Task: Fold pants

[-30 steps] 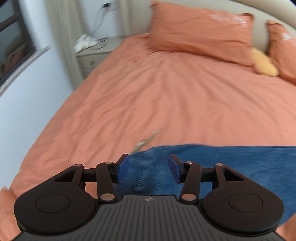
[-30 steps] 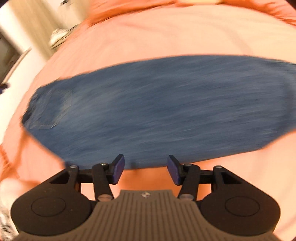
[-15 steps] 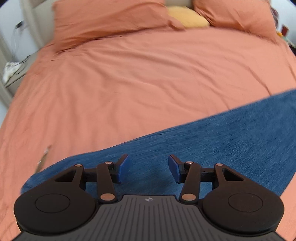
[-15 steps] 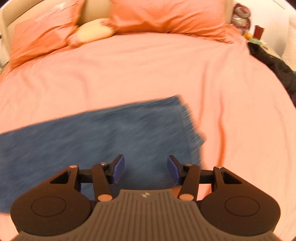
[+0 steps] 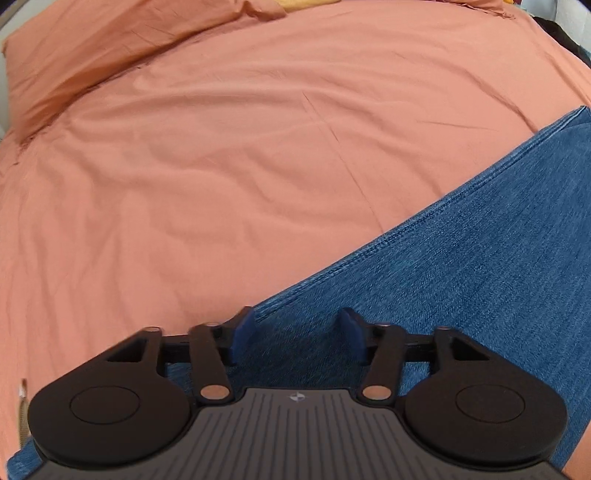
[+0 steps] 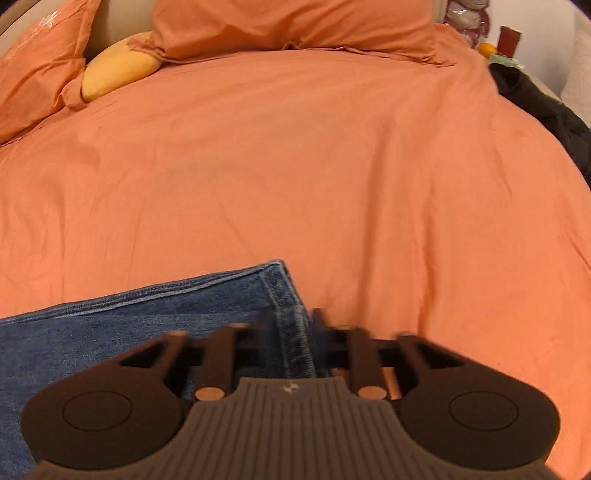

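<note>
The pants, blue denim, lie flat on the orange bedspread, filling the lower right of the left wrist view and the lower left of the right wrist view.

Right gripper: positioned over the hem at the leg end, lower centre of frame. Its jaws have just been closing, with the hem fabric between them. The fingers are blurred, but they stand narrowly apart and appear to pinch the hem edge. Gripping at the hem gives control of the free end, which is the part likely to be carried across for the fold.

Left gripper: lower centre of frame, just inside the side seam of the pants. Its jaws have just been closing slightly and stand about half open. Denim lies below the gap; the pads do not press on it. This placement likely prepares a second grasp on the same leg.

2 orange pillows and a yellow cushion occupy the upper frame, well apart from the pants.
</note>
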Available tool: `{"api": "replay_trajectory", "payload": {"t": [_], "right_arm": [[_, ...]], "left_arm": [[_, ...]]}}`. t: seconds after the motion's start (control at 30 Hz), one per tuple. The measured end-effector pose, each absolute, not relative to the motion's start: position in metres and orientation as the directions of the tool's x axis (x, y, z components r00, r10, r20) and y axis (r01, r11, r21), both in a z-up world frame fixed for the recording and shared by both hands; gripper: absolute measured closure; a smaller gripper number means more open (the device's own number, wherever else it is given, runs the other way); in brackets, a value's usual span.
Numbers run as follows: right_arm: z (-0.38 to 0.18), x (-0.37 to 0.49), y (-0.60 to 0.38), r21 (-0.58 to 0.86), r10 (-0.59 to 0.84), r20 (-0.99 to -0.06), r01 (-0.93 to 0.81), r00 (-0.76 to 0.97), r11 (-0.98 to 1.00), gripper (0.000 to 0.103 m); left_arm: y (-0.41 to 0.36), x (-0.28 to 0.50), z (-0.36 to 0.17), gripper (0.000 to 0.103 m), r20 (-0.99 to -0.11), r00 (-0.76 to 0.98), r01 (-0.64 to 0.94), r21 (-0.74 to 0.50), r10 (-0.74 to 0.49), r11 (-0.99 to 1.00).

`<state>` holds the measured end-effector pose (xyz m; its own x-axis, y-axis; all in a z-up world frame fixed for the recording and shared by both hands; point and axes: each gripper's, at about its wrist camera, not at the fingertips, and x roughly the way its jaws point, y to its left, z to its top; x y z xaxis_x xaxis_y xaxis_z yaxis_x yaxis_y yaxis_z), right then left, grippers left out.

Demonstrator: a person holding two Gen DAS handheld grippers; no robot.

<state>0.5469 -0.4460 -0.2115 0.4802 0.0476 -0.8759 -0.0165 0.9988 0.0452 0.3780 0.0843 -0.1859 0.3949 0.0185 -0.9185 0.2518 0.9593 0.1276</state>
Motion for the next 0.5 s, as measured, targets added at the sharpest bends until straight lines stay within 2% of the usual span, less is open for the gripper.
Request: {"api": "replay_trajectory", "payload": {"t": [0.07, 0.1, 0.13, 0.17, 0.3, 0.5], "right_arm": [[-0.206, 0.543, -0.436, -0.003, 0.029, -0.865, -0.064, 0.501, 0.998, 0.098], [-0.2, 0.538, -0.431, -0.026, 0.024, -0.86, -0.09, 0.51, 0.996, 0.103], [-0.195, 0.535, -0.427, -0.059, 0.003, -0.853, -0.103, 0.522, 0.993, 0.103], [-0.189, 0.532, -0.424, -0.088, -0.017, -0.845, -0.108, 0.535, 0.99, 0.103], [-0.16, 0.523, -0.416, -0.136, -0.026, -0.805, -0.141, 0.592, 0.981, 0.103], [-0.143, 0.523, -0.409, -0.184, -0.066, -0.758, -0.115, 0.649, 0.976, 0.103]], "left_arm": [[0.084, 0.378, -0.19, 0.076, -0.92, 0.391, 0.251, 0.106, 0.0, 0.962], [0.082, 0.377, -0.192, 0.081, -0.918, 0.398, 0.248, 0.108, 0.001, 0.963], [0.08, 0.376, -0.193, 0.093, -0.914, 0.406, 0.257, 0.113, -0.001, 0.96], [0.076, 0.374, -0.19, 0.098, -0.908, 0.419, 0.266, 0.129, 0.006, 0.955], [0.064, 0.363, -0.191, 0.102, -0.88, 0.471, 0.282, 0.211, 0.057, 0.936], [0.07, 0.35, -0.166, 0.103, -0.825, 0.561, 0.196, 0.209, 0.065, 0.958]]}}
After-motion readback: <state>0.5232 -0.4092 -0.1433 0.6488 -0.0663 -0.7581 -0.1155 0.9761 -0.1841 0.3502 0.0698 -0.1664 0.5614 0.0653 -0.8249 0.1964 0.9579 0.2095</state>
